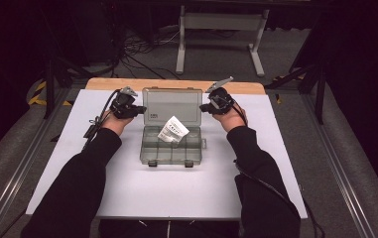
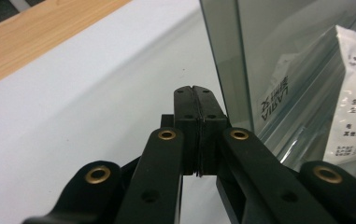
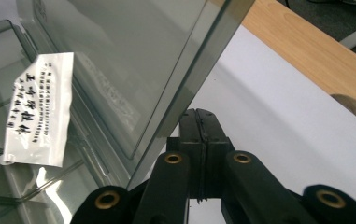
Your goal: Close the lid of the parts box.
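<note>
You had a clear grey plastic box with little compartments [image 1: 171,144] sitting in the middle of the white table top [image 1: 127,188], and its see-through lid [image 1: 172,105] stood up at the back, wide open. A small white paper packet with black printing [image 1: 173,131] leaned inside the box, near the back row of compartments, with its top edge resting against the lid. Your left gripper [image 1: 138,110] was just beside the left edge of the lid, and your right gripper [image 1: 204,106] was just beside the right edge, one on each side. In the left gripper view the two black jaws were pressed flat together with nothing between them, so the left gripper [image 2: 195,88] was clenched on air, right next to the lid's edge [image 2: 227,70] (I could not tell if it touched). In the right gripper view it looked the same: the right gripper [image 3: 198,113] was squeezed tight with nothing in it, and the lid's edge [image 3: 185,88] ran down just in front of its tips. The packet [image 3: 40,112] showed through the clear plastic there. A strip of light brown wood [image 1: 176,84] ran along the far edge of the table.
</note>
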Motion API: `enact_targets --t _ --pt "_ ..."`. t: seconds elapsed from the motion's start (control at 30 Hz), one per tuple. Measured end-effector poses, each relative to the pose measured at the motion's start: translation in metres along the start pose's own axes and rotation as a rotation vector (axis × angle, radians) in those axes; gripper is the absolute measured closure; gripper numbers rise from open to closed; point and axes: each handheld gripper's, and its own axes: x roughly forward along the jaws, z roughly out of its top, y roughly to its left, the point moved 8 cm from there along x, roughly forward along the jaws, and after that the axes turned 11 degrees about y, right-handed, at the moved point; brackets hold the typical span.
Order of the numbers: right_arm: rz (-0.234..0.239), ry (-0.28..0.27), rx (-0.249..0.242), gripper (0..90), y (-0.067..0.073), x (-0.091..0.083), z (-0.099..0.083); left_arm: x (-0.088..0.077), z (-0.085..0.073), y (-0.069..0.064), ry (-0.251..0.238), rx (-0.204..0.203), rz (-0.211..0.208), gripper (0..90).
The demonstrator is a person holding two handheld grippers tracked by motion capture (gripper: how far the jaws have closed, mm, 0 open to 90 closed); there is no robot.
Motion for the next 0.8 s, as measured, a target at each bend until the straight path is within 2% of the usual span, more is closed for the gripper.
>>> enact_targets --t 0.03,0.07,0.2,0.37,0.8 --pt "0.001 -0.007 -0.004 89.8 0.001 -0.003 0.001 -0.003 0.001 0.000 -0.005 0.013 0.005 89.3" --pt "0.001 -0.012 -0.009 89.8 0.002 -0.004 0.001 -0.005 0.002 -0.001 -0.014 0.005 0.001 89.2" --pt "0.001 -0.030 -0.018 89.8 0.005 -0.011 0.003 -0.011 0.002 -0.004 -0.022 0.012 -0.004 89.3" --pt "-0.003 -0.061 -0.034 89.8 0.009 -0.020 0.005 -0.019 0.004 -0.006 -0.042 0.031 0.001 89.0" --pt "0.006 -0.116 -0.089 89.8 0.026 -0.048 0.007 -0.042 0.005 -0.017 -0.072 0.071 -0.021 87.9"
